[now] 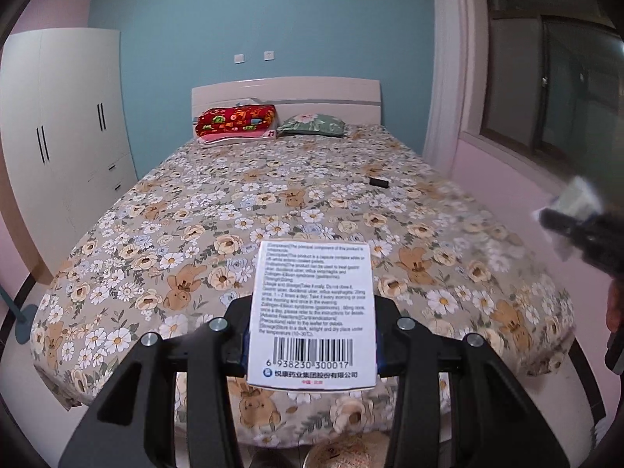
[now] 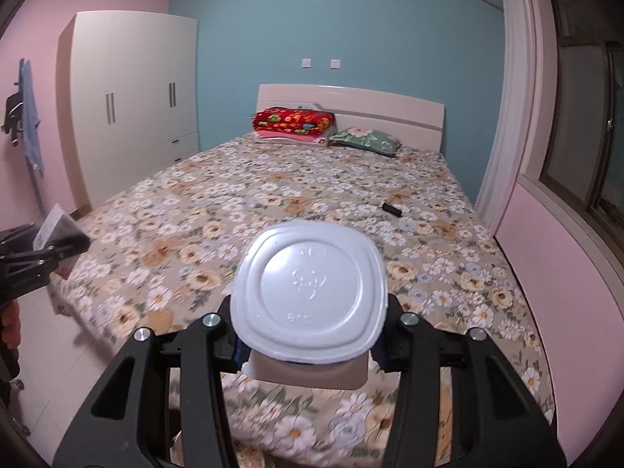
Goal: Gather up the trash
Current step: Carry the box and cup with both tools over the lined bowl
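My left gripper (image 1: 312, 347) is shut on a white medicine box (image 1: 312, 312) with printed text and a barcode, held upright above the foot of the bed. My right gripper (image 2: 310, 345) is shut on a white plastic cup (image 2: 308, 292), its flat bottom facing the camera. The right gripper with the cup shows blurred at the right edge of the left wrist view (image 1: 577, 222). The left gripper with the box shows at the left edge of the right wrist view (image 2: 50, 245). A small black object (image 1: 379, 182) lies on the bed's right side, also in the right wrist view (image 2: 391, 208).
A bed (image 1: 241, 210) with a floral sheet fills the room's middle. A red folded blanket (image 1: 236, 121) and a green pillow (image 1: 312, 124) lie by the headboard. A white wardrobe (image 1: 66, 136) stands left, a window (image 1: 553, 89) right. A round basket (image 1: 343, 452) shows below the gripper.
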Tool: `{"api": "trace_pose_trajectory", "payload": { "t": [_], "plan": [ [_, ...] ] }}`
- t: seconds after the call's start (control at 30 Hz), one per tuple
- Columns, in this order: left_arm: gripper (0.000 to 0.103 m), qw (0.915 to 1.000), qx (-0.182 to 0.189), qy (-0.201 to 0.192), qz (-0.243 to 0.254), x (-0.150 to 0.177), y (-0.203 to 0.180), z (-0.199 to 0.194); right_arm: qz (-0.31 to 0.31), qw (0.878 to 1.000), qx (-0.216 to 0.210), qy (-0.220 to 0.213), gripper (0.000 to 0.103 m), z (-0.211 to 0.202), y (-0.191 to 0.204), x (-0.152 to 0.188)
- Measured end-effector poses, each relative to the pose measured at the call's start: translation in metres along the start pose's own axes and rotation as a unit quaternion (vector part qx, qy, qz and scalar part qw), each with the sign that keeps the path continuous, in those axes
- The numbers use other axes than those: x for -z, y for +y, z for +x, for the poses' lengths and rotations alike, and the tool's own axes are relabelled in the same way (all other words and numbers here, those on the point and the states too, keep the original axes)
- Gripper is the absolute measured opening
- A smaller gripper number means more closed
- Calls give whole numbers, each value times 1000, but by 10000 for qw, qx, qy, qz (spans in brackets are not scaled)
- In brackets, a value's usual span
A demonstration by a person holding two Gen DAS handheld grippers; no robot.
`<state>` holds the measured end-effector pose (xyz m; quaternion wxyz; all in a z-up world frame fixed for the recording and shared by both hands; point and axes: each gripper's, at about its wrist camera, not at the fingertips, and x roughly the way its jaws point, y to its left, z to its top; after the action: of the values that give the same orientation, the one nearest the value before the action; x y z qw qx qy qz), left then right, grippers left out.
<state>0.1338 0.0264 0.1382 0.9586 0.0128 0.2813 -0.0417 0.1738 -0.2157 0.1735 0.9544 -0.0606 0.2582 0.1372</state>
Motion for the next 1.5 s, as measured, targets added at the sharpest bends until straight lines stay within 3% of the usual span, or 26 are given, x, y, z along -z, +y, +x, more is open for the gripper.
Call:
{"api": "trace_pose_trajectory", "payload": {
  "t": [0.33, 0.57, 1.0, 1.13, 1.27, 1.5],
  "plan": [
    [45, 9980, 57, 544, 316, 78, -2, 2, -45, 9979, -503, 407, 48, -10, 35, 75],
    [45, 9888, 250, 1412, 408, 144, 0, 44, -58, 9922, -702, 1029, 48, 23, 60, 140],
    [45, 9578, 572, 2780, 459, 260, -15, 111, 88, 9644, -1114, 2397, 48, 103, 89, 259],
    [45, 9470, 716, 3093, 489, 288, -25, 127, 217, 9475, -1316, 2906, 48, 130, 102, 302],
    [45, 9302, 857, 3538, 466, 322, -31, 147, 321, 9324, -1424, 3306, 48, 151, 113, 339],
    [45, 9124, 926, 3965, 410, 360, -37, 174, 461, 9085, -1534, 3860, 48, 185, 129, 390]
  ]
}}
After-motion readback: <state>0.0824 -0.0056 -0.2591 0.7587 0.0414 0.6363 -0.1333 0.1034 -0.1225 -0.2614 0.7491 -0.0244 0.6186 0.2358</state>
